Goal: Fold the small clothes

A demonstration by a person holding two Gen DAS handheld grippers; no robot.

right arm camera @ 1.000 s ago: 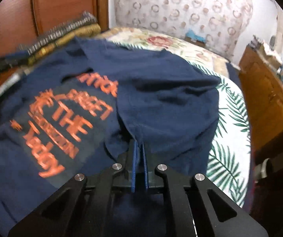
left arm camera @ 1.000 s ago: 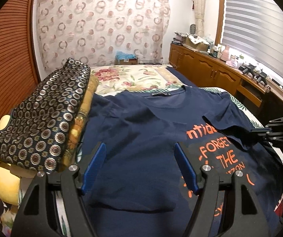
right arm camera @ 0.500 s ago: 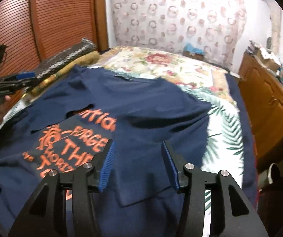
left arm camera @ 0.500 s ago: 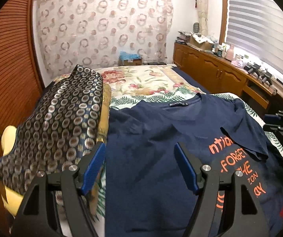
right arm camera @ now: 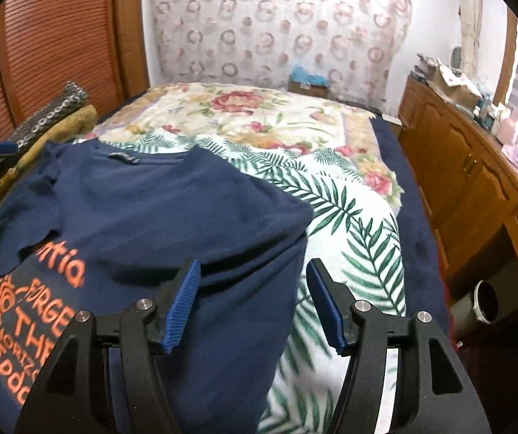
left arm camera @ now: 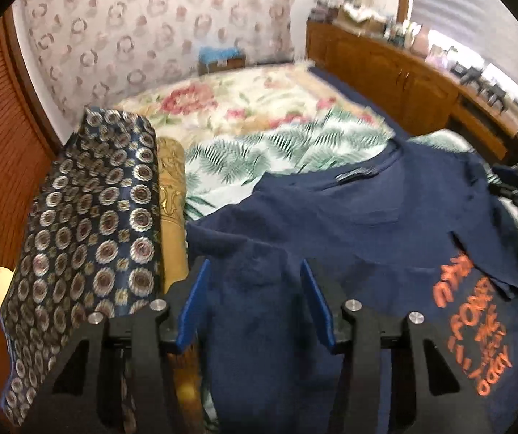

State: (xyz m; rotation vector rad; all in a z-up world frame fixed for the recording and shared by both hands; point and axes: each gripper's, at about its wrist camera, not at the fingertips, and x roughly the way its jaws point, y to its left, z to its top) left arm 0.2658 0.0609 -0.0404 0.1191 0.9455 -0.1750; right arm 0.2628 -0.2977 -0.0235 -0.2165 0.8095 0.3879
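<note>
Both tongs have shifted outward to opposite edges of the navy T-shirt, whose right sleeve now lies folded over the chest. Right tongs, clamped on that sleeve a second ago, have let it go and their jaws have just been opening; they now stand released above the shirt's right edge, soft knit and palm-leaf sheet showing in the gap, the ribbed blue pads touching nothing. Left tongs have just been closing partway, yet remain unclenched around a raised hump of the left sleeve, and whether the pads touch the cloth I cannot tell through the blur.

The shirt lies spread on the bed, cracked orange lettering face up, ribbed collar toward the floral blanket. Beside its left edge rests a stiff, glossy cushion woven with round medallions.
</note>
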